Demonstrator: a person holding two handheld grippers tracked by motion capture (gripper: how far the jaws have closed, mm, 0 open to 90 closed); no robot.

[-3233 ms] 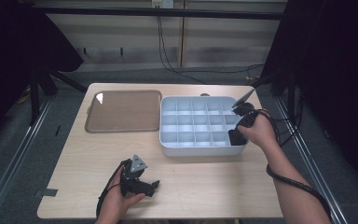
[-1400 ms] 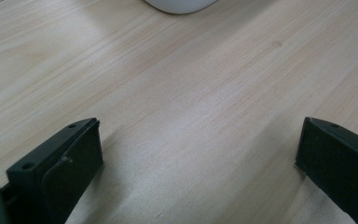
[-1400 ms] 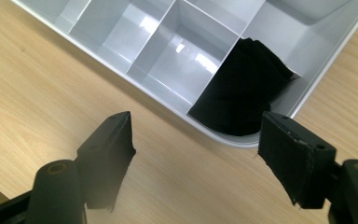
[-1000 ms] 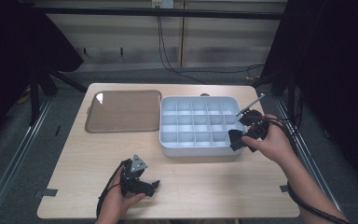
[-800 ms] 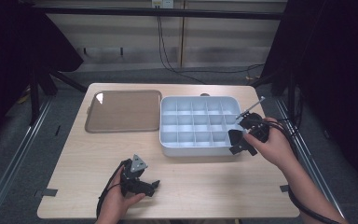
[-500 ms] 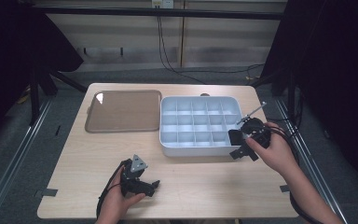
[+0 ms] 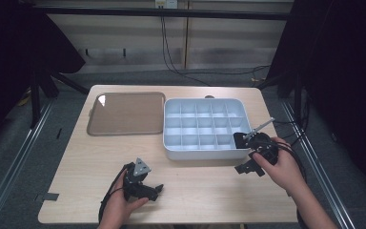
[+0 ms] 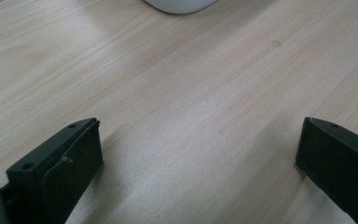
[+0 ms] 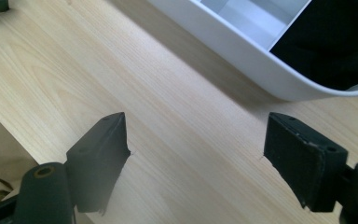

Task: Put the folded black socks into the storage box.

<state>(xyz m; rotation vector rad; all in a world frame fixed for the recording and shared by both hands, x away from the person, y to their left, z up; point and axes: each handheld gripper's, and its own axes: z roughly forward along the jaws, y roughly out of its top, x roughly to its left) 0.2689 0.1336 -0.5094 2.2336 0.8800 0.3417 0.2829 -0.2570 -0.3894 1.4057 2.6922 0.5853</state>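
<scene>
— White plastic, that compartment tray (image 7: 204, 128): from the high view it sits right of centre on the wooden table (image 7: 76, 157), just beside a flat brown tray (image 7: 126, 113). Where are the grippers?

— The right gripper (image 7: 244, 152) hovers at the compartment tray's near right corner, one jaw by the rim, the other over bare wood. The left gripper (image 7: 147, 183) rests near the front edge, well apart from both trays.

— And the left gripper view?

— Its jaws stand wide over plain wood, nothing between them. A curved white edge (image 8: 181, 4) peeks in at the top, probably the compartment tray's wall.

— The right gripper view?

— Jaws spread wide as well, empty, above the table. The compartment tray's rounded corner (image 9: 261, 60) lies ahead and to one side, apart from both jaws; the cells I can see look empty, though one part is dark and hard to read.

— So how would you take that corner well?

— I'd judge it best to turn the wrist so one jaw goes inside the wall and one outside, come down square on the rim, close gently, and keep the left gripper ready to steady the far side.
</scene>
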